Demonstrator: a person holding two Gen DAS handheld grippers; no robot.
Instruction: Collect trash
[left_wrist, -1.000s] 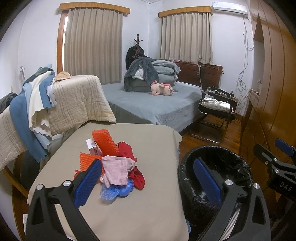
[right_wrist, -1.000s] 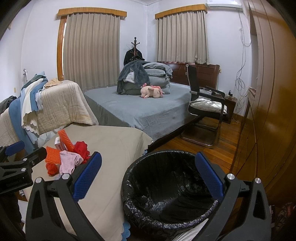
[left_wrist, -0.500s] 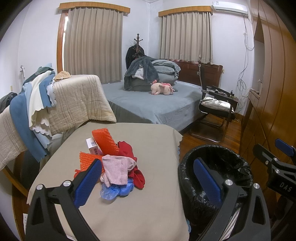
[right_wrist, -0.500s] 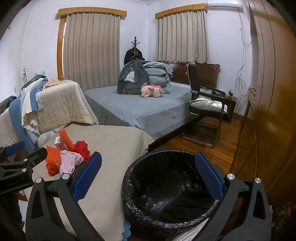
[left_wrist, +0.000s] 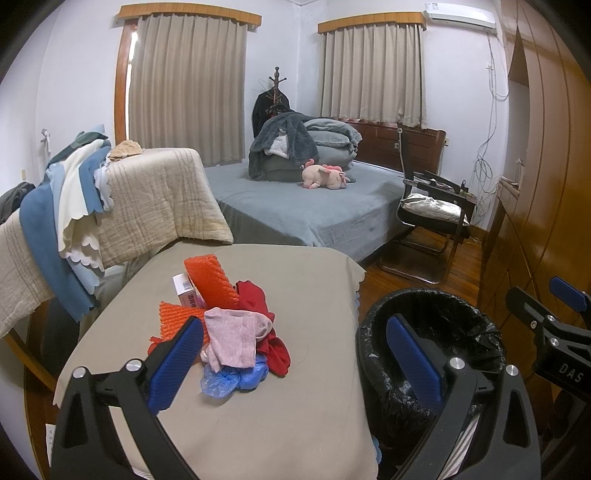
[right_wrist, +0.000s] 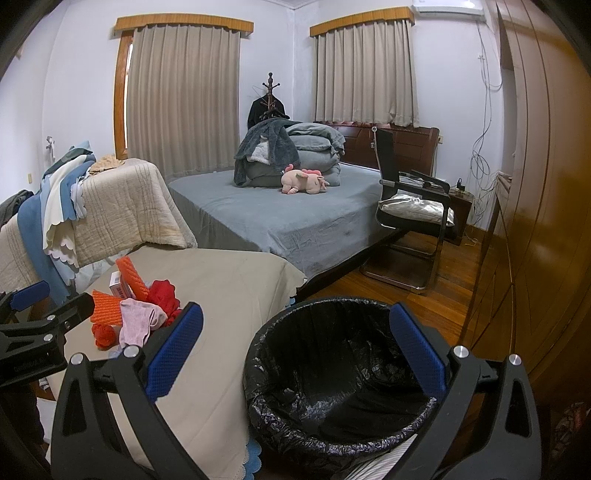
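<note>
Surface (left_wrist: 295, 424): cloth-covered, tan, carries the whole trash heap near its middle-left. Risk: the loose cover may drag or bunch under a closing jaw and pull the heap with it.

Bin (right_wrist: 343, 373): black-lined, stands on the floor just beside the surface's right edge, mouth open, looks empty as far as can be seen. Risk: the liner rim sits loose; a hand-held gripper brushing it could fold the liner inward, and a light item dropped short could land in the gap between bin and surface.

Trash heap (left_wrist: 229, 321): tangled pile, nothing collected yet by the look of it.
- Orange mesh pieces (left_wrist: 210, 282): one propped upright, one flat. Likely springy; may slip from the pads.
- Red cloth (left_wrist: 258, 299): wound among the others; lifting it may drag neighbours off the surface.
- Pink cloth (left_wrist: 232, 338): draped on top, the easiest first pick.
- Blue plastic item (left_wrist: 232, 380): crumpled, thin, nearest the camera; hard to pinch without catching the cover.
- Small box (left_wrist: 184, 290): half buried at the back; may tumble when the mesh moves.

Left hand-held gripper (left_wrist: 295, 354): jaws wide, empty, above the heap's near side.

Right hand-held gripper (right_wrist: 295, 354): jaws wide, empty, above the bin.
</note>
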